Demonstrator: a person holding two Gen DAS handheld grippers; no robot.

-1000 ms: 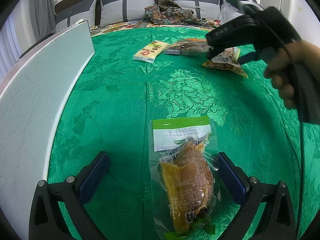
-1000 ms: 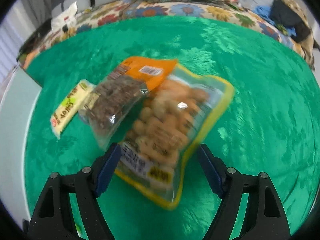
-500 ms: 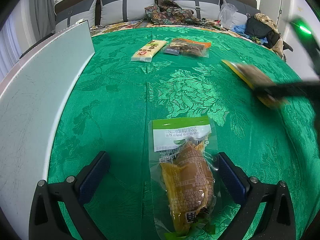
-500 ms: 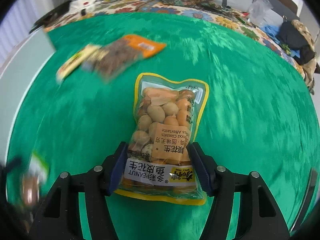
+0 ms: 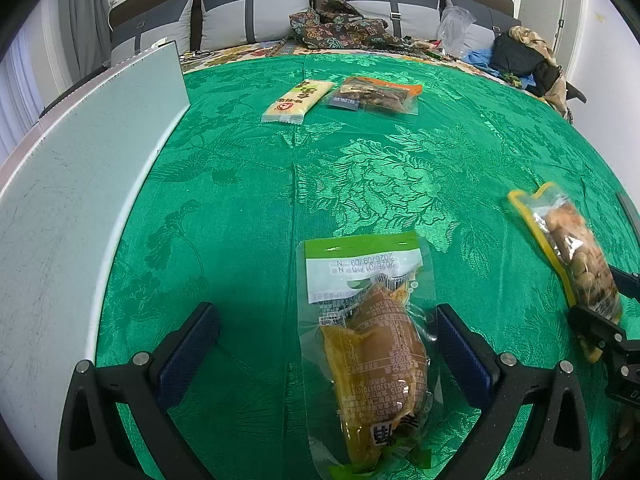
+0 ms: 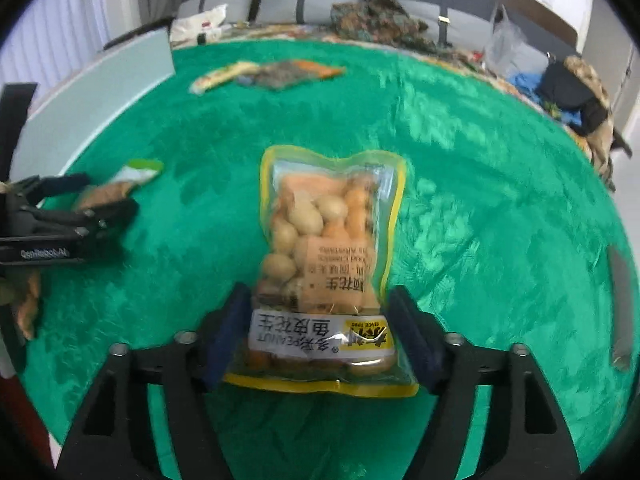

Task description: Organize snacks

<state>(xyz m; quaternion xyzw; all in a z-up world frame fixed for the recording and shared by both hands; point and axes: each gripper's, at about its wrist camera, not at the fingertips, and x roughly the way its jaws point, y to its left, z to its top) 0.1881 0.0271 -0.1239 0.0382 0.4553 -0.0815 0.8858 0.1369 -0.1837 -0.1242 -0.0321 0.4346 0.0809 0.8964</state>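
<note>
My right gripper [image 6: 320,320] is shut on a yellow-edged peanut bag [image 6: 328,256] and holds it above the green cloth; the bag also shows at the right of the left wrist view [image 5: 576,256]. My left gripper [image 5: 328,344] is open, its fingers on either side of a clear green-topped snack pack [image 5: 372,340] lying on the cloth. That pack and the left gripper show at the left of the right wrist view [image 6: 116,188]. A pale yellow bar [image 5: 298,98] and an orange-edged nut pack [image 5: 376,94] lie side by side at the far end.
A green brocade cloth [image 5: 240,200] covers the surface. A white board [image 5: 80,168] runs along the left edge. Grey cushions [image 5: 256,12], patterned fabric and clothes lie behind the cloth's far edge.
My right gripper has closed on the peanut bag, lifted it away from the far snacks and carried it toward the near right. The left gripper and its pack have not moved.
</note>
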